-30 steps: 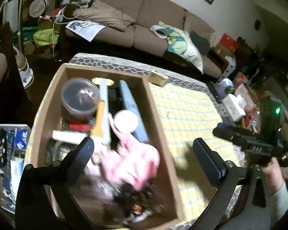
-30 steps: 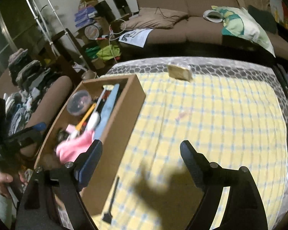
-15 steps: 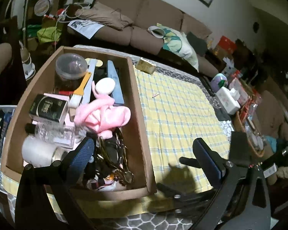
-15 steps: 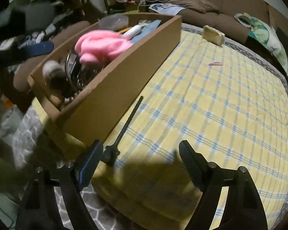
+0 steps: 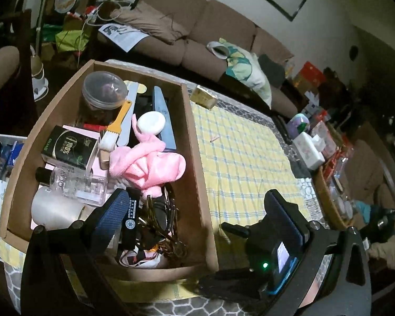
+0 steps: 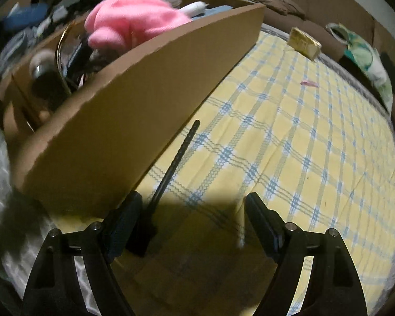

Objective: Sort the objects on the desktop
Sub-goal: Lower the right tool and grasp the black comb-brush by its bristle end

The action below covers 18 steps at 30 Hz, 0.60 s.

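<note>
Right wrist: right gripper point(image 6: 192, 220) wide open (empty) above black tool point(image 6: 171, 173).

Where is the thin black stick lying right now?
In the right wrist view, the black stick lies on the yellow checked cloth, alongside the cardboard box.

The counter point(image 6: 316, 158) wears a yellow cloth with blue checks. On it sit an open brown cardboard box point(image 6: 144, 100) (crammed full), a slim black stick-like tool point(image 6: 171, 168) just beside the box wall, and a small tan block point(image 6: 304, 42) at the far edge.
</note>
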Motion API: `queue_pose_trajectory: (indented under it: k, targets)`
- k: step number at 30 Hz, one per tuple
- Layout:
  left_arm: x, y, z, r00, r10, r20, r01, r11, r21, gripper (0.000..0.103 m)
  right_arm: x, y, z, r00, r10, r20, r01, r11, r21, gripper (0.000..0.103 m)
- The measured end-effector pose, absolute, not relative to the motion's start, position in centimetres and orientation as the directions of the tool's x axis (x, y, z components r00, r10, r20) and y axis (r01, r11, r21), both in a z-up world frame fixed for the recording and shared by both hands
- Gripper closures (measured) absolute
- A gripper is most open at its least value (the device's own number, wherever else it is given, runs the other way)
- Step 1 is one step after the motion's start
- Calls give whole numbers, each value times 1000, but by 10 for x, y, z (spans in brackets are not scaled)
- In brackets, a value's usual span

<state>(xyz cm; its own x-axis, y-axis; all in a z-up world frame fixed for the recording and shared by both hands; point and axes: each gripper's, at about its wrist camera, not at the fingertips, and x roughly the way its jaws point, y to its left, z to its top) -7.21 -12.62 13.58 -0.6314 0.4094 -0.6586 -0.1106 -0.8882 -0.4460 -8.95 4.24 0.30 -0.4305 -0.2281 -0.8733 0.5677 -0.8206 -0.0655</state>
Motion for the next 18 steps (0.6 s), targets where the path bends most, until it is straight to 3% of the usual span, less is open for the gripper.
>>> queue_pose_trajectory:
  k: [5, 7, 9, 12, 18]
  targets:
    - [-73, -130, 133, -623, 409, -667, -95, -886, -454, 0, -86, 53, 6, -502, -98, -859, 544, -809, -225, 21]
    - [-73, -132, 132, -619, 413, -668, -94, -884, -458, 0, -91, 72, 7, -507, -57, -860, 509, -825, -245, 27]
    - [-72, -130, 132, -615, 420, -667, -98, -880, -464, 0, -98, 103, 10, -485, -70, -872, 452, -873, -182, 34]
    - [-72, -124, 134, -613, 434, -660, -119, -877, -466, 0, -104, 143, 13, -466, -132, -875, 393, -917, -71, 60]
    - [-74, -107, 133, -592, 456, -664, -144, -871, -470, 0, -104, 163, 27, -498, -281, -820, 451, -892, 32, 61]
